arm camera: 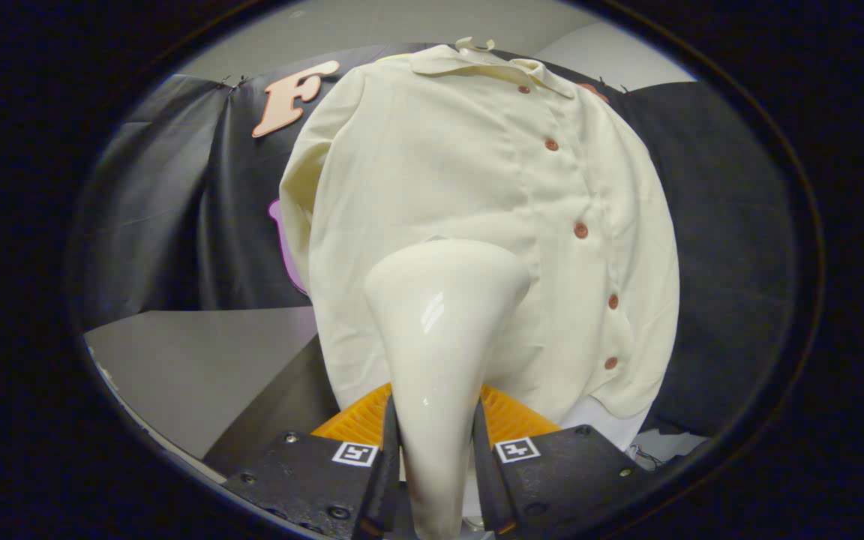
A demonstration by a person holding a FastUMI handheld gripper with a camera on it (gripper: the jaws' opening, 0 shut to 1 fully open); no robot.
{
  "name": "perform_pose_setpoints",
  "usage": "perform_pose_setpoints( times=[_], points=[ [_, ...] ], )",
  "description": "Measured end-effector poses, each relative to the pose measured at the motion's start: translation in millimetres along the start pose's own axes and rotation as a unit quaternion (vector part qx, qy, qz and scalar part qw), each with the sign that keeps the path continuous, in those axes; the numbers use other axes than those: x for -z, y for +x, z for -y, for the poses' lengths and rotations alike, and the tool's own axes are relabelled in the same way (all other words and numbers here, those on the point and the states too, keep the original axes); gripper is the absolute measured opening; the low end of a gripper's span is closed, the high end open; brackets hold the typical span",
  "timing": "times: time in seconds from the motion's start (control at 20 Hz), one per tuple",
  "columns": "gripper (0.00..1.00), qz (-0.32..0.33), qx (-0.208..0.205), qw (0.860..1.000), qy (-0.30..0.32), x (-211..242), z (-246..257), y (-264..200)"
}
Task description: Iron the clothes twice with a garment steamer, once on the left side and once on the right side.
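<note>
- The gripper [432, 457] had both fingers pressed against the neck of the garment steamer [439, 330], one on each side, pinching it between them
- The steamer was a smooth, glossy, cream-white plastic piece, narrow where the fingers clamped it and flaring ahead of them into a broad, rounded head; a bright glint lay on its shiny side
- The steamer head sat just ahead of the fingers, right up against the lower front of the shirt [477, 187]; true contact could not be told
- The shirt hung beyond the fingers, a pale cream, matte woven cloth with a fine grain, a flat folded collar at its top and soft shallow creases along the placket
- A row of small round reddish-brown buttons [580, 230] ran down the placket, lying ahead and to the right of the steamer head
- A sleeve hung down the shirt's left side, ahead and left of the fingers
- Ridged orange pads [353, 424] fanned out on both sides of the steamer's neck, close to the fingers
- Two small square black-and-white markers [355, 454] sat on the gripper's dark blocks, one on each side of the neck
- Black wrinkled cloth [709, 247] draped behind the shirt
- A flat grey surface [199, 367] lay ahead and left of the fingers
</note>
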State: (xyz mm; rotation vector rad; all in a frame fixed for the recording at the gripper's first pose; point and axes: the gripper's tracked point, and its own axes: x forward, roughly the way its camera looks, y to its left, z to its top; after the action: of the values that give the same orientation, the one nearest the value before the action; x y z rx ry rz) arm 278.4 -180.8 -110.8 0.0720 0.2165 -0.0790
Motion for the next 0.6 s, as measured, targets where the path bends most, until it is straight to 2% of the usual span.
perform_pose_setpoints(
  times=[0.4, 0.6],
  points=[
    [0.43, -0.029, -0.007, 0.999, -0.021, 75.2, 3.7, -4.7],
    [0.43, -0.048, -0.01, 0.999, -0.004, 115.8, 13.6, -8.5]
  ],
)
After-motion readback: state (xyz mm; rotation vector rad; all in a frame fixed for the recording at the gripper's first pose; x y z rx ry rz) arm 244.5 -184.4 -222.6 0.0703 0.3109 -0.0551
